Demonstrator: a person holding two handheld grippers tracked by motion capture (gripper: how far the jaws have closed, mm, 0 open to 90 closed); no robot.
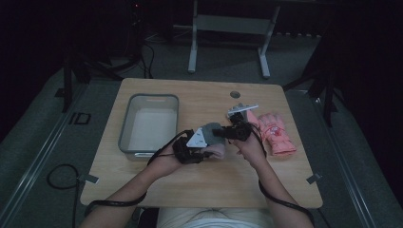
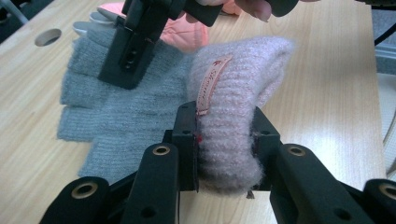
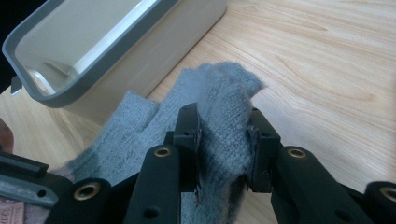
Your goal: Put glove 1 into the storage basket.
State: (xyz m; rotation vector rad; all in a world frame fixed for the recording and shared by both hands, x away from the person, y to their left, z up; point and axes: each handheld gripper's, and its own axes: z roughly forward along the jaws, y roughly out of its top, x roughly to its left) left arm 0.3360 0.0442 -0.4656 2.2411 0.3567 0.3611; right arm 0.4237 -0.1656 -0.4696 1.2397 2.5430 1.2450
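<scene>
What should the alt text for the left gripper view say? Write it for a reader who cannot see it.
The left hand-held gripper clamps a fuzzy pink knit glove bearing a small label. Behind it, a grey knit glove lies on the wooden table, with the other hand-held gripper on it.

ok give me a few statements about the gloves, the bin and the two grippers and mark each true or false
1. The left gripper is shut on the pale pink knit glove. True.
2. The right gripper is open and holds nothing. False: its jaws are shut on a fold of the grey knit glove.
3. The grey bin already holds a glove. False: its inside looks bare.
4. A coral-pink padded glove lies on the table to the right of the person's right hand. True.
5. The pale pink glove carries a sewn-on tag. True.
</scene>
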